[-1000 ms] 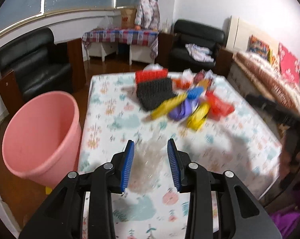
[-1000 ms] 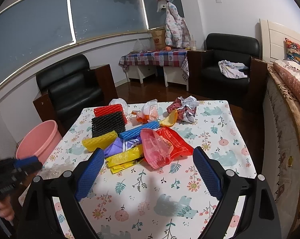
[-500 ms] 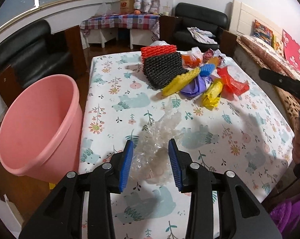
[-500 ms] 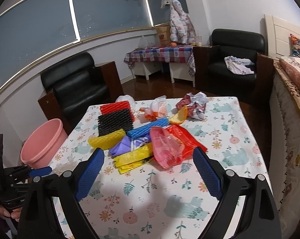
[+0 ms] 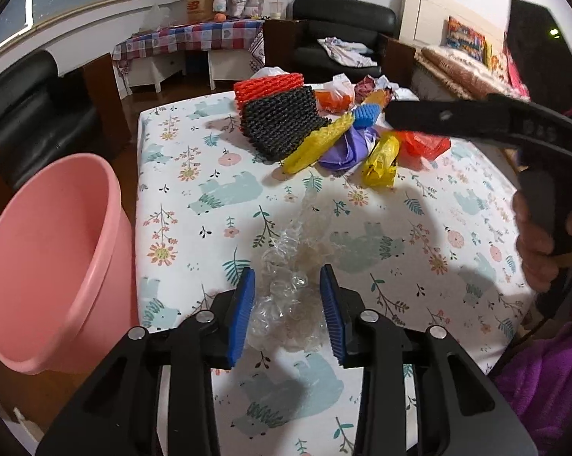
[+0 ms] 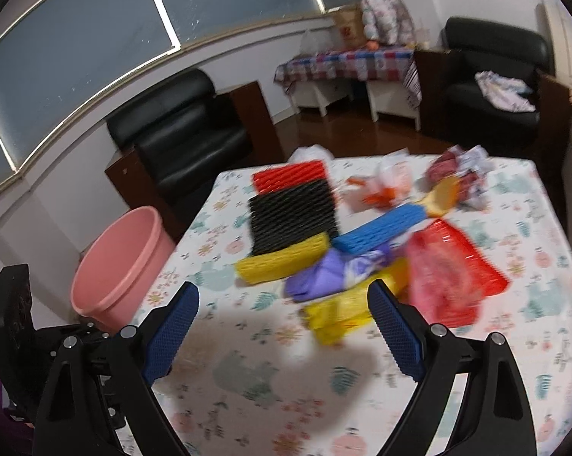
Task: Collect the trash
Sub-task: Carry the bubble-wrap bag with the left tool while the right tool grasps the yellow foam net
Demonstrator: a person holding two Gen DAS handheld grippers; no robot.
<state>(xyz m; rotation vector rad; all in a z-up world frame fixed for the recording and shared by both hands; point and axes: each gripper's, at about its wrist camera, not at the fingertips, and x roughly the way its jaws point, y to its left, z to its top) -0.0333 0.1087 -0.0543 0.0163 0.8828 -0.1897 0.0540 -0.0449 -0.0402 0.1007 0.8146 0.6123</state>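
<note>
clear plastic wrap [image 5: 291,296] between left gripper [image 5: 287,309] pads

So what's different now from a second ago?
The right gripper has swung in over the table toward the yellow bag, jaws wide open. The left gripper still straddles the clear bubble wrap, not clamped. The pink bucket and the colourful pile stayed put.

left gripper [image 5: 288,309] jaws parted, right gripper [image 6: 284,326] jaws wide

Both wrist cams low, facing table [image 5: 194,174].
</note>
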